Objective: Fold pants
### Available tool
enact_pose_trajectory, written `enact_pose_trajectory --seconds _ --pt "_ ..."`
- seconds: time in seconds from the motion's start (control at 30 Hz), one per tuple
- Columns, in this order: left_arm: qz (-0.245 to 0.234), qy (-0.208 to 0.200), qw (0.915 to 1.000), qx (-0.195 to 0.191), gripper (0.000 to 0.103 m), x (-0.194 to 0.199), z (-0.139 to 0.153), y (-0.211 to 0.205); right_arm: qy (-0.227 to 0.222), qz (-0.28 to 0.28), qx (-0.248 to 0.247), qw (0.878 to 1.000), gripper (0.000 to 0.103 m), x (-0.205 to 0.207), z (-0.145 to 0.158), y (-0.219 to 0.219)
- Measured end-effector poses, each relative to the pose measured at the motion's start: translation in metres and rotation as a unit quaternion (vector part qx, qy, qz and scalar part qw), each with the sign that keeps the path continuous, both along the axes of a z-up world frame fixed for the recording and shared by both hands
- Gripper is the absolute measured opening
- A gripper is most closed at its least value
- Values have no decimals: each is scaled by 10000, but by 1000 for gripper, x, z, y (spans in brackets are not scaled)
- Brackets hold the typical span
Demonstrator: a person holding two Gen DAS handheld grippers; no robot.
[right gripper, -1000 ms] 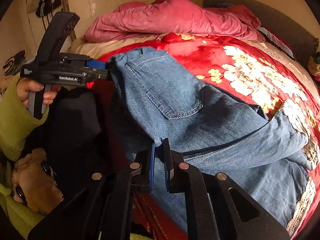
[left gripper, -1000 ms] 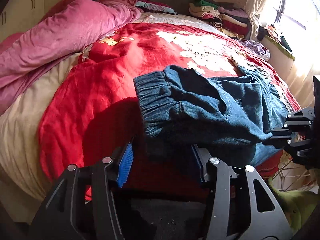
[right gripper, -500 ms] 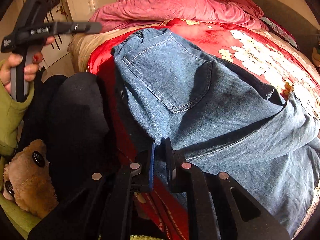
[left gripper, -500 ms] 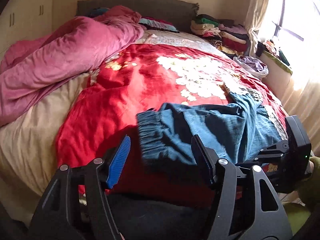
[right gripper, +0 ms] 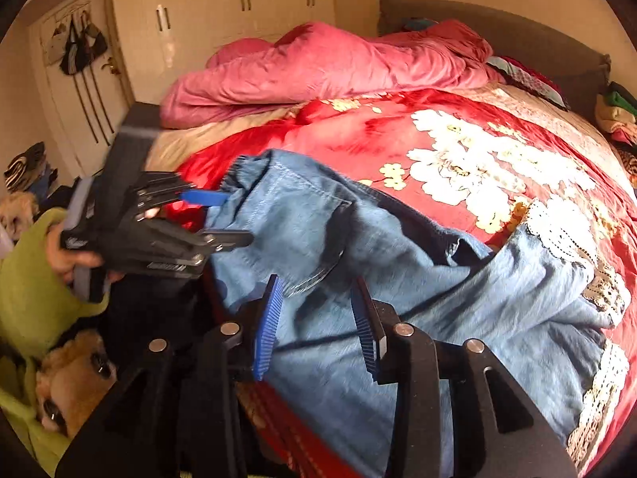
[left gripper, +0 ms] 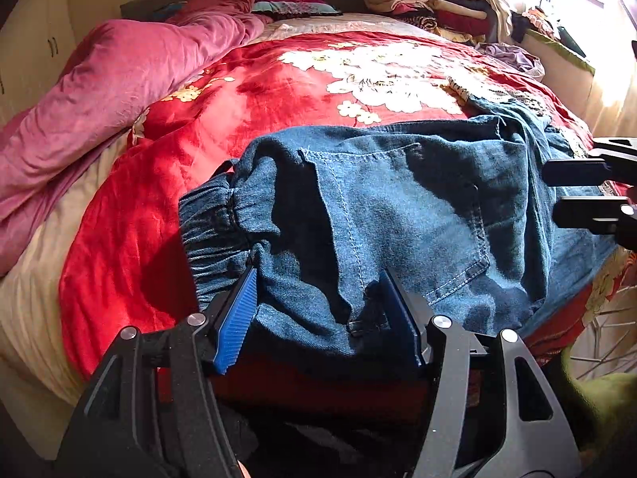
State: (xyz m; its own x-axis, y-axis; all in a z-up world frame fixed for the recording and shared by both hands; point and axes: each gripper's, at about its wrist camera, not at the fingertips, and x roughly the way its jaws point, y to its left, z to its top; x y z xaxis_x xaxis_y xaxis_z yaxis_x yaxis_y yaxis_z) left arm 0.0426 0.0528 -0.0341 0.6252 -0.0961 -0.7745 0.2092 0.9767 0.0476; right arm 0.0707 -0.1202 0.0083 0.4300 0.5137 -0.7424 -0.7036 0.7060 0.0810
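At the near edge of the bed (left gripper: 119, 239), on the red floral cover (left gripper: 318, 75), the pants (left gripper: 398, 207) are laid with the elastic waistband (left gripper: 207, 223) toward the left and the legs trailing off to the right, where a lace-trimmed cuff (right gripper: 593, 390) is bunched near the bed's edge. A back pocket (left gripper: 418, 219) is turned upward. The seat is rumpled and one leg is lapped loosely over the other, so the garment is judged to be at the laying-out stage, with no crisp fold yet made.

The left tool (left gripper: 318, 310) is held wide open, its blue pads (left gripper: 235, 322) astride the waist hem with denim lying between them but nothing pinched. The right tool (right gripper: 318, 326) is likewise spread open above the cloth just below the pocket, and no fabric is gripped by it. Whether its pads touch the denim cannot be told for certain, as that view is blurred.

For the next move, a firm pinch on the waistband by the left tool and one on the seat or thigh by the right seem called for, so that the cloth may be drawn taut and smoothed flat. The legs would then need to be aligned one upon the other before being brought over toward the waist.
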Motion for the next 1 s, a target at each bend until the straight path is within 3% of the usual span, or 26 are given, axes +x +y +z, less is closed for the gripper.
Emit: enact_pose_trajectory --seconds 0.17,0.23,0.4,0.47,0.73,0.8,1.0 --pt "2 -46 9999 -96 54 -5 -1 3 697 -353 -464 9959 36 24 -44 16" --pt "12 -100 9999 -123 54 -6 0 3 648 -349 -437 9963 36 25 -49 15" --pt "50 -254 9994 -219 54 -10 8 4 577 -423 108 9974 38 23 -20 -10" --pt "53 -324 9987 -393 54 -15 17 6 359 -616 233 9972 46 19 -3 -23" --pt "-285 -917 9941 -512 65 -40 63 -17 -77 -1640 152 9863 53 34 24 -87" --pt "-487 -866 9927 -685 65 -38 66 -29 -112 -1815 138 9832 58 42 26 -97" --pt "-1085 -292 9867 -1171 65 -16 49 -71 -217 -2009 56 9793 62 73 29 -106"
